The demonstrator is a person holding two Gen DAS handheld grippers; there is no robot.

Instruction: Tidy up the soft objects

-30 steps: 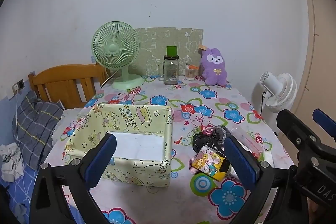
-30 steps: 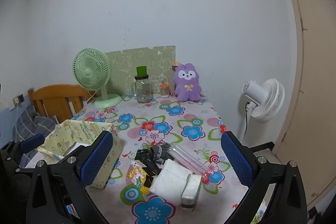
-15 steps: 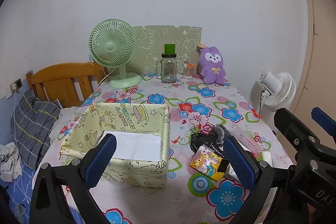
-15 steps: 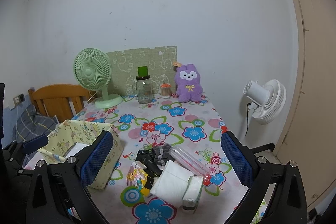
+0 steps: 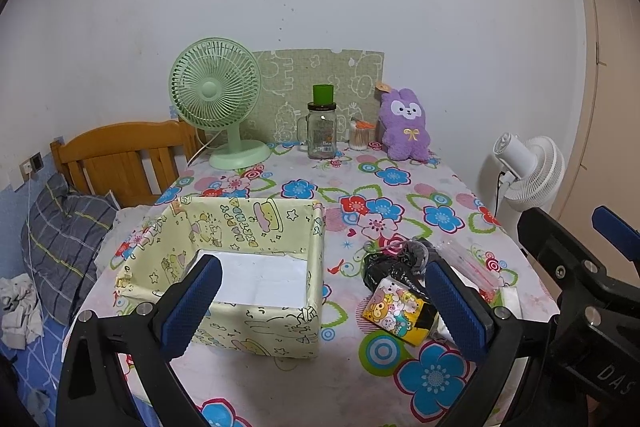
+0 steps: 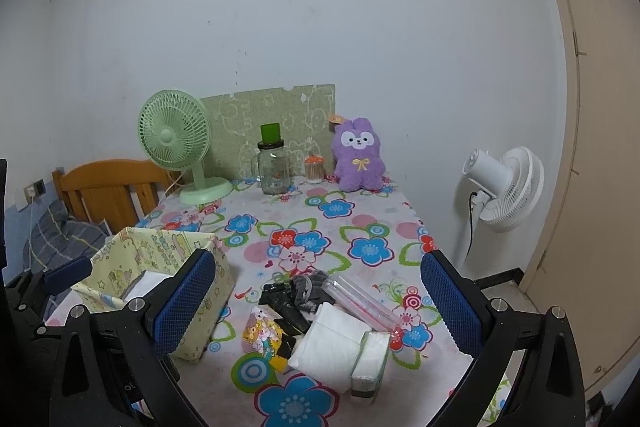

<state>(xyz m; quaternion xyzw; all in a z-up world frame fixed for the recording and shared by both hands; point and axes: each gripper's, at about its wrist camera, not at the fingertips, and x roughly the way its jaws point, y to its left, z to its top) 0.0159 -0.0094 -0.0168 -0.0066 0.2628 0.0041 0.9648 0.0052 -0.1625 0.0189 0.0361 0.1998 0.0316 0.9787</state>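
Note:
A yellow patterned fabric box (image 5: 256, 259) (image 6: 160, 267) stands open at the table's near left, a white sheet in its bottom. To its right lies a pile: a cartoon-print pouch (image 5: 394, 311) (image 6: 264, 333), dark crumpled cloth (image 5: 396, 261) (image 6: 298, 293), a white folded cloth (image 6: 332, 343), a tissue pack (image 6: 370, 361) and a clear tube (image 6: 362, 303). A purple plush rabbit (image 5: 404, 125) (image 6: 358, 155) sits at the far edge. My left gripper (image 5: 322, 307) hovers open over the box's front right corner. My right gripper (image 6: 318, 307) hangs open above the pile. Neither holds anything.
A green desk fan (image 5: 218, 107), a glass jar with a green lid (image 5: 322, 133) and a small cotton-swab jar (image 5: 358, 137) stand at the back by a green board. A wooden headboard (image 5: 120, 155) and pillow lie left; a white floor fan (image 6: 504, 183) stands right.
Both grippers have drawn back and risen a little, so the table shows more fully. Nothing on the table has moved and both grippers stay open.

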